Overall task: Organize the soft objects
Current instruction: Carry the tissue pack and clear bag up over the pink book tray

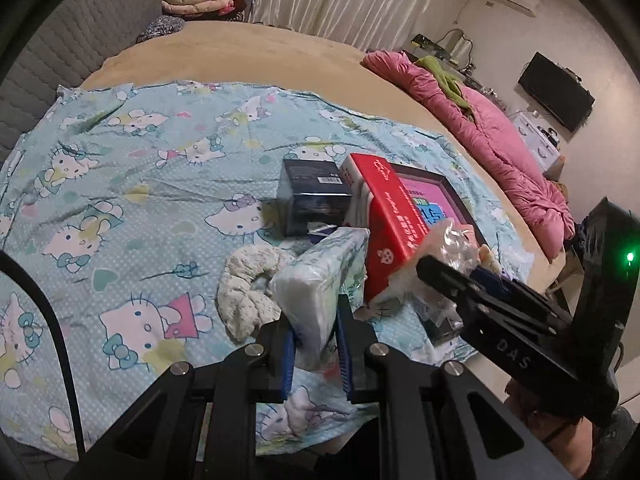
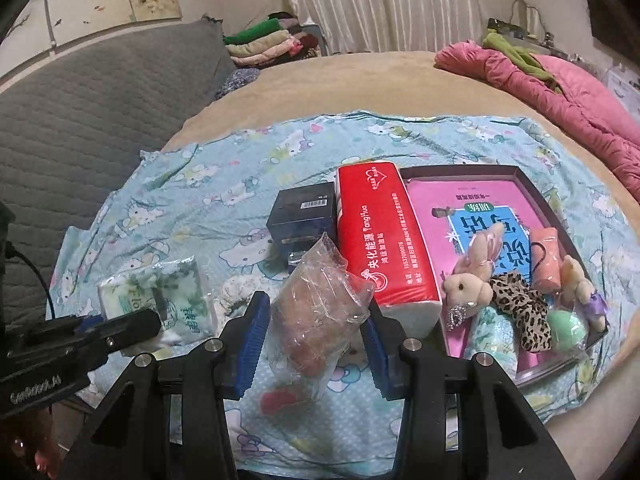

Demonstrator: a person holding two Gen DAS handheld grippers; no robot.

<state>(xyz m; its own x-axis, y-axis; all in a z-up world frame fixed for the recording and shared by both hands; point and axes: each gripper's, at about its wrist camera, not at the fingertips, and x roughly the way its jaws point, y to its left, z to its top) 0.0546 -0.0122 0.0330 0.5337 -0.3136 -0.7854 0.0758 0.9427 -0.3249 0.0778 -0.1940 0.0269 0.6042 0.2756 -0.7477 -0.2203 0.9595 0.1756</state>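
My left gripper is shut on a green-and-white tissue pack, held above the Hello Kitty sheet; the pack also shows in the right wrist view. My right gripper is shut on a clear plastic bag with a brownish soft thing inside. A red tissue pack lies beside a dark tray that holds a pink book, a plush rabbit, a leopard scrunchie, a peach roll and a green sponge. A white knitted cloth lies on the sheet.
A dark blue box stands left of the red pack. A pink quilt lies along the bed's right side. Folded clothes are stacked at the far end. A grey quilted headboard is at left.
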